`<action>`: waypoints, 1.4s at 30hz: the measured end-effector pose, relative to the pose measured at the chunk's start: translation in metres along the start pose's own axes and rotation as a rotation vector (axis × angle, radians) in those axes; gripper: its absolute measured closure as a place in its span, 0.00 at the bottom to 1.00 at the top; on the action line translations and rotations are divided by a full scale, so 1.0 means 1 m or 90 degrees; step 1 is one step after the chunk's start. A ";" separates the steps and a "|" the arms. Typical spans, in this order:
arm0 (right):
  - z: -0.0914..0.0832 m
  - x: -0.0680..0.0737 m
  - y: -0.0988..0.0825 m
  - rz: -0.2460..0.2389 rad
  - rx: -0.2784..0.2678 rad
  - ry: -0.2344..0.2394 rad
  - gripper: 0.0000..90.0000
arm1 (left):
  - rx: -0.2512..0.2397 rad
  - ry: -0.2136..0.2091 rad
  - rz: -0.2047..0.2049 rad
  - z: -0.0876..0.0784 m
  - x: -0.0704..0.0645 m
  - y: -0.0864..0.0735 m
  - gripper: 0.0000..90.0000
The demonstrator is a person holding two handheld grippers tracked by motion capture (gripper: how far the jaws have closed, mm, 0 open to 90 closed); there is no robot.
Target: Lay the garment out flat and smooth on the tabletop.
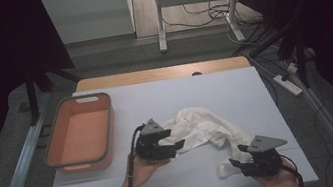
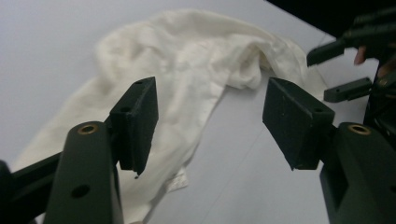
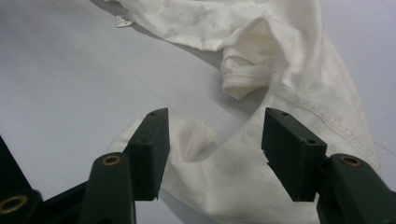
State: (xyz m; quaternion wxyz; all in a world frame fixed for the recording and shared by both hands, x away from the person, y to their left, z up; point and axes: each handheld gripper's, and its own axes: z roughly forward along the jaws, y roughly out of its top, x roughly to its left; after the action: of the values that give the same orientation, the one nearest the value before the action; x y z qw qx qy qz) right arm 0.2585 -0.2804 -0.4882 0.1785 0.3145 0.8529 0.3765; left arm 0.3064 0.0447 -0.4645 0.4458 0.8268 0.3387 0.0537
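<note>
Currently both grippers, left [image 1: 178, 144] and right [image 1: 236, 162], jaws apart over crumpled white garment [image 1: 204, 129] (nothing clamped), positioned for regrasp

The white garment [image 1: 200, 129] lay crumpled on the table [image 1: 234, 88], to the right of the orange basin [image 1: 79, 132] and apart from it. It was a thin, cream-white fabric item with stitched hems [image 3: 327, 116] and a small label [image 3: 122, 21] near one edge. The cloth formed a bunched heap nearest the basin, from which a narrower band ran away from the basin and toward the table's near edge. A folded opening with a sewn rim [image 3: 243, 77] stood up slightly in the middle. The far end of the band lay flat, with one corner [image 3: 191, 137] creased into small pleats.
</note>
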 end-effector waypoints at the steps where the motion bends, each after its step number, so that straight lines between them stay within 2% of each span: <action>1: 0.000 0.000 0.000 0.001 0.000 0.000 0.46 | 0.015 -0.006 0.008 0.009 -0.002 0.002 0.38; 4: 0.000 0.000 -0.001 0.001 0.004 -0.002 0.46 | 0.052 -0.003 0.031 0.036 -0.005 0.004 0.36; 7: 0.001 -0.001 -0.003 0.002 0.005 -0.003 0.46 | 0.086 0.015 0.038 0.058 -0.001 0.003 0.35; 10: 0.001 -0.001 -0.004 0.006 0.009 -0.005 0.46 | 0.123 0.030 0.042 0.073 0.005 -0.003 0.36; 12: 0.000 -0.002 -0.005 0.008 0.008 -0.007 0.46 | 0.139 0.036 0.049 0.078 0.007 -0.008 0.38; 14: 0.000 -0.003 -0.006 0.011 0.009 -0.009 0.46 | 0.139 0.046 0.055 0.078 0.008 -0.010 0.40; 17: -0.001 -0.004 -0.007 0.022 0.008 -0.011 0.46 | 0.129 0.054 0.039 0.076 0.010 -0.012 0.47; 20: -0.002 -0.005 -0.007 0.024 0.005 -0.009 0.46 | 0.133 0.067 0.061 0.075 0.006 -0.015 0.56; 21: -0.002 -0.005 -0.007 0.025 0.005 -0.010 0.46 | 0.154 0.065 0.061 0.077 0.006 -0.016 0.61; 23: -0.002 -0.005 -0.007 0.026 0.006 -0.011 0.46 | 0.147 0.082 0.069 0.078 0.004 -0.018 0.69; 30: -0.001 -0.006 -0.006 0.024 0.006 -0.010 0.46 | 0.146 0.072 0.063 0.076 0.009 -0.019 0.91; 38: -0.002 -0.007 -0.007 0.026 0.006 -0.015 0.46 | 0.135 0.049 0.049 0.068 0.013 -0.018 0.96; 40: -0.003 -0.009 -0.007 0.026 0.002 -0.017 0.46 | 0.106 0.037 0.033 0.055 0.015 -0.013 0.96; 41: -0.003 -0.009 -0.007 0.026 0.002 -0.017 0.46 | 0.106 0.037 0.033 0.055 0.015 -0.013 0.96; 42: -0.004 -0.009 -0.007 0.028 0.001 -0.018 0.46 | 0.086 0.032 0.024 0.045 0.016 -0.009 0.96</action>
State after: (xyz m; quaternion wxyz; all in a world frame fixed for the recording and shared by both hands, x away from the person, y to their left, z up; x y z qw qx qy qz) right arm 0.2603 -0.2918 -0.4905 0.1818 0.3386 0.8435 0.3753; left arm 0.3320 0.0263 -0.5022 0.3790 0.8598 0.3369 0.0602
